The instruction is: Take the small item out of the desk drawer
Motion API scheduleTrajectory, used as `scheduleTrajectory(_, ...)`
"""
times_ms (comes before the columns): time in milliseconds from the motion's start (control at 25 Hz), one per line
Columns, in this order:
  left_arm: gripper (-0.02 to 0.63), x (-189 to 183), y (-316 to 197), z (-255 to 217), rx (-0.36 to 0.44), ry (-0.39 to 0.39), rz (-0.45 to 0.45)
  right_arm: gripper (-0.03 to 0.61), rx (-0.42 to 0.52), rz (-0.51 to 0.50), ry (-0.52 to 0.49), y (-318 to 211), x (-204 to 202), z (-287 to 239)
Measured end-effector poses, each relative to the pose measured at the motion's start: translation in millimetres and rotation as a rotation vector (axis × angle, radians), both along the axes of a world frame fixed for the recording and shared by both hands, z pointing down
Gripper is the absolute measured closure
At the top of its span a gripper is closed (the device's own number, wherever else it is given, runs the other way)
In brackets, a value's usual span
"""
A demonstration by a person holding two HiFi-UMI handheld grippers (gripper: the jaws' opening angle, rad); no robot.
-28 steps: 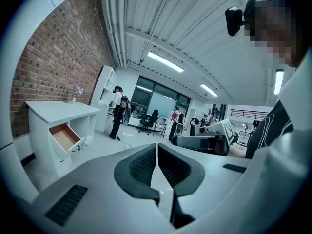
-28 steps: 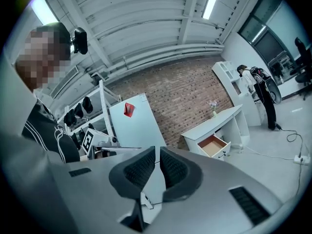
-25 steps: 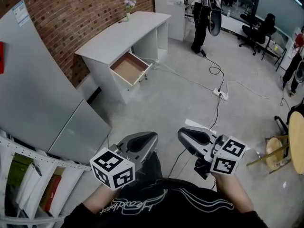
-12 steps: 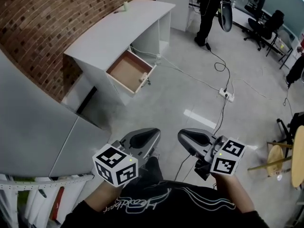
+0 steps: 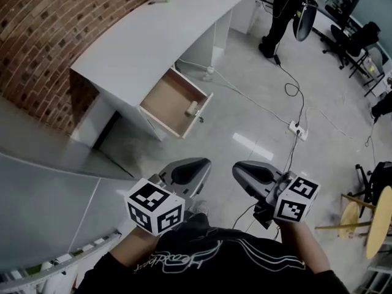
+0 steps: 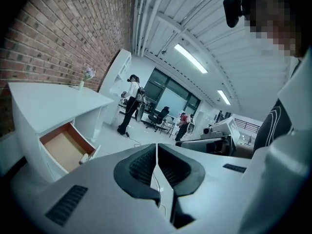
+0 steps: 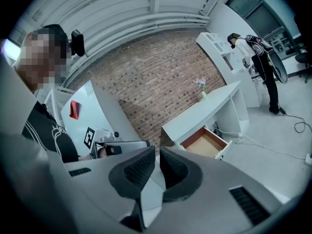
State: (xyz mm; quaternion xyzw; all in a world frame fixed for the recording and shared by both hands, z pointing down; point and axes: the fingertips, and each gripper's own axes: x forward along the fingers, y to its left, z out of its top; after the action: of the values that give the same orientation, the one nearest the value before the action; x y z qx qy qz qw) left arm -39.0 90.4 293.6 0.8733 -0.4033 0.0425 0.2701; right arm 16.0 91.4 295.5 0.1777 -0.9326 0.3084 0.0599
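Grippers: your left gripper (image 5: pixel 191 169) and right gripper (image 5: pixel 250 173) sit side by side at your chest, jaws together, nothing between them.
Floor (image 5: pixel 245 121): open stretch between you and the desk (image 5: pixel 153 35).
Drawer (image 5: pixel 164 95): at your 11 o'clock, already open.
Small item (image 5: pixel 192 108): pale, inside by the drawer's front wall, untouched.
Remaining: close in, open a claw, grasp, lift out.

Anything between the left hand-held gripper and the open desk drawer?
Nothing but bare grey floor lies between the left hand-held gripper and the drawer. The head view shows it best.
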Motion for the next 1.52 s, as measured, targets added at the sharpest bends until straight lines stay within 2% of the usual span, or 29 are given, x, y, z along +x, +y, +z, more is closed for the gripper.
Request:
scheduleTrajectory(200, 0.583, -24.1, -37.9, 10.4, -0.011, -0.015, 0.012, 0.52, -0.009, -0.016, 0.031, -36.4, -30.2, 11.5)
scheduleTrajectory(360, 0.583, -39.9, -60.0, 27.7, -0.033, -0.032, -0.005, 0.52, -0.03, -0.02, 0.032, -59.0, -39.5, 26.2)
scheduleTrajectory(680, 0.583, -44.1, -115.3, 54.3, -0.076, -0.053, -0.032, 0.52, -0.085, -0.018, -0.003, -119.2, -41.6, 56.1)
scheduleTrajectory(1000, 0.581, -55.5, -201.0, 79.4, -0.118, -0.102, -0.04, 0.52, -0.15, -0.042, -0.013, -205.1, -61.1, 84.1)
scheduleTrajectory(1320, 0.581, -75.0, -287.6, 135.6, -0.178, -0.163, -0.036, 0.52, -0.204, -0.098, 0.049, -274.9, -84.6, 131.5)
scheduleTrajectory(1520, 0.559, -89.3, -331.8, 180.1, -0.238, -0.15, -0.071, 0.52, -0.232, -0.097, 0.073, -309.5, -89.7, 167.3)
